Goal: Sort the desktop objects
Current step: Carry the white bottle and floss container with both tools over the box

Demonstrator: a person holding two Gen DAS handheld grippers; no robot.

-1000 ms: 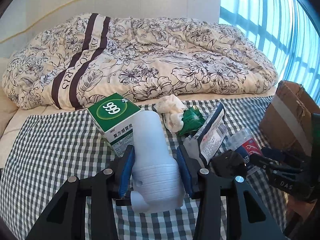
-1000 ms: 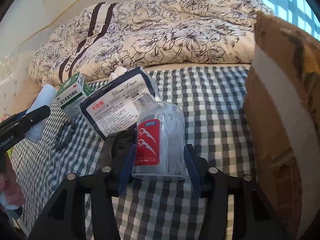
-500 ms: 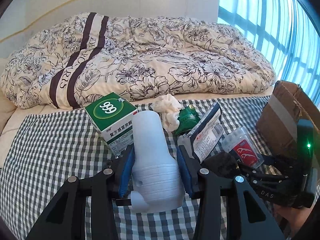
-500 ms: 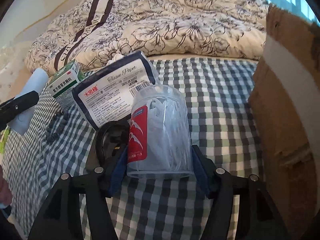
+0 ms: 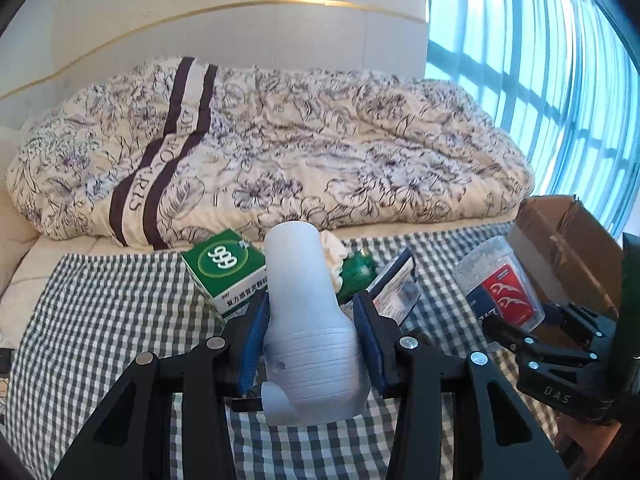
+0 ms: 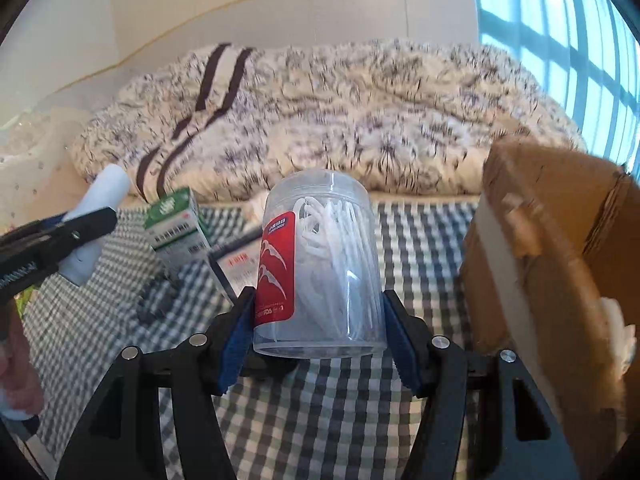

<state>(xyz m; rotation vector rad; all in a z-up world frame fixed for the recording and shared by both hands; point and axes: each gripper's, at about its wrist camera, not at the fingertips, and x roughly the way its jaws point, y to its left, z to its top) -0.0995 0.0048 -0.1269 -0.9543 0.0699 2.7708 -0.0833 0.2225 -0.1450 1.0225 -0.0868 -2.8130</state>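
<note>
My left gripper [image 5: 310, 316] is shut on a pale blue-white plastic bottle [image 5: 308, 320], held lengthwise above the checked cloth [image 5: 104, 304]. My right gripper [image 6: 318, 320] is shut on a clear floss-pick jar [image 6: 320, 264] with a red label, lifted off the cloth; the jar [image 5: 498, 284] also shows at the right of the left wrist view. A green and white medicine box [image 5: 224, 266], a crumpled white tissue [image 5: 334, 244], a green wrapper [image 5: 358, 270] and a dark-edged tissue pack [image 5: 396, 288] lie on the cloth behind the bottle.
An open cardboard box [image 6: 560, 240] stands at the right edge, close beside the jar. A floral duvet [image 5: 280, 160] is heaped on the bed behind. A window [image 5: 540, 60] fills the far right. A hand [image 6: 16, 372] shows at the lower left of the right wrist view.
Both grippers have risen and tilted up with their loads. The jar has lifted off the cloth and moved toward the cardboard box; the bottle stays gripped.
</note>
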